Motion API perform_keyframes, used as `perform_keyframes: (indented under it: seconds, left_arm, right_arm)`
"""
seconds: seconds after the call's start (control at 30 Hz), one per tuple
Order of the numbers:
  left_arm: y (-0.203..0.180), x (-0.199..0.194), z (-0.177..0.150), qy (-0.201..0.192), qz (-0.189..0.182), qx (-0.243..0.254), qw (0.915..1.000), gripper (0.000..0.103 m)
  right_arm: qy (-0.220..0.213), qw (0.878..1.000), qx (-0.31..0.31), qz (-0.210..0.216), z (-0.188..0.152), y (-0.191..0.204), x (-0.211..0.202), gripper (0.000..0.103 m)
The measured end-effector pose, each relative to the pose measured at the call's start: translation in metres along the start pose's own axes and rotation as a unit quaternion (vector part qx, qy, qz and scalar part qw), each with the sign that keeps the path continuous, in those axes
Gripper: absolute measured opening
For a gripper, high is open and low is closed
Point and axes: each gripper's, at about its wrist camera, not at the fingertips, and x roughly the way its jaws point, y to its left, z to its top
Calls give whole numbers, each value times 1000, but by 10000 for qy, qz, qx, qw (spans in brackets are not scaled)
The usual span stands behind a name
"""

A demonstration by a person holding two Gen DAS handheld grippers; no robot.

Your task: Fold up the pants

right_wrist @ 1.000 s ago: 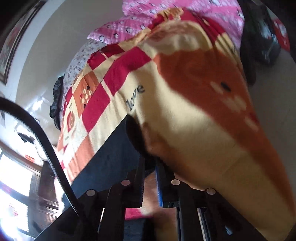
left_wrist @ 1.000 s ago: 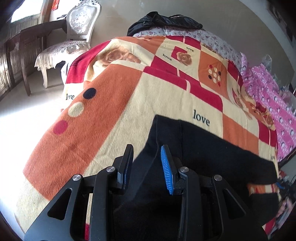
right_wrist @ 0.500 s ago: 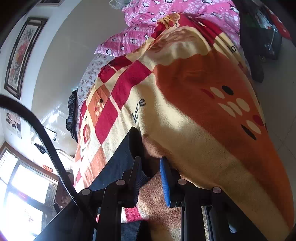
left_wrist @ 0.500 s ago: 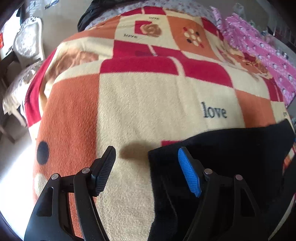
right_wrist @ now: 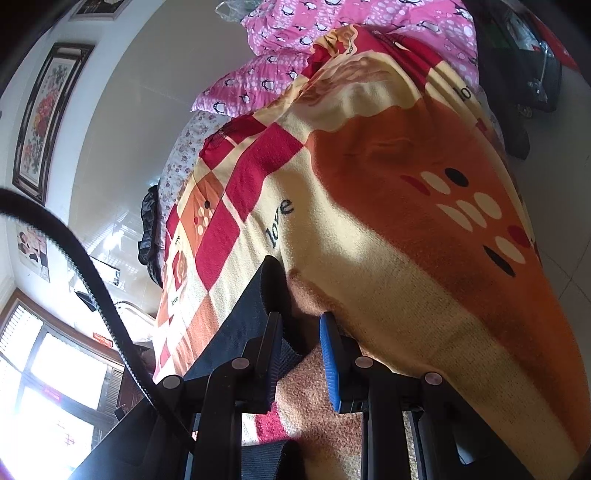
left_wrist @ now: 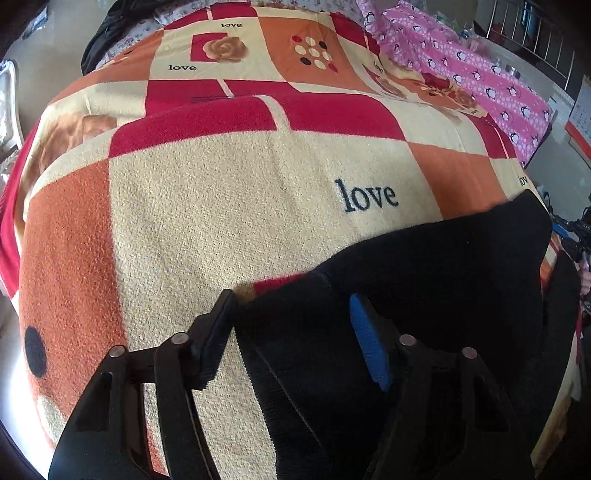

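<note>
- The left tool [left_wrist: 291, 332] stood spread wide, its dark finger [left_wrist: 218, 332] over bare blanket and its blue-padded finger [left_wrist: 369, 347] over the black pants [left_wrist: 443, 266]; a corner of the cloth lay between them, ungripped.
- The right tool [right_wrist: 299, 347] was also parted, with a pants edge [right_wrist: 255, 314] beside its left finger; whether it touched was hard to tell.
- The pants lay on the patterned blanket [left_wrist: 229, 206] over the bed, their near part cut off by the tool bodies and frame edge.
- A black cable [right_wrist: 92, 280] crossed the right view's left side.
- Beyond, pink penguin-print bedding [left_wrist: 472, 74] and a dark bundle [left_wrist: 107, 33] sat at the bed's far end, the bundle mostly hidden.
</note>
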Motion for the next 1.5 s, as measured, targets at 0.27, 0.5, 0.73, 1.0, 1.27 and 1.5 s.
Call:
perform_keyframes:
  seconds: [0.27,0.5,0.73,1.0,1.27,1.5]
  left_arm:
    - [-19,-23,-2,-387,502,201,9978,12]
    - [-61,-72,-2,-945,1053,671,9877,11]
    - [-92,-86,-1,-1137,1331,1017,9793,11]
    - [-97,-88,1,-1151,1326,959,9798,11]
    - [-93,-87,2,-1112,1305,798,9820,11]
    - [-94,-87,1,-1161,1300,635,9826,8]
  right_arm:
    - [-17,10000,6,2,0,0,0,20]
    - [-371,9968,-661,-254,30,42,-17,24]
    - [1249,9831,-1078,-790,75,85,54,64]
    - [2137,9587,-1424,-1219,78,92,114,43]
    - [2308,9530,-1559,-1190,73,88,133,30]
    - [1928,9521,-2074,-1153,66,102,112,2]
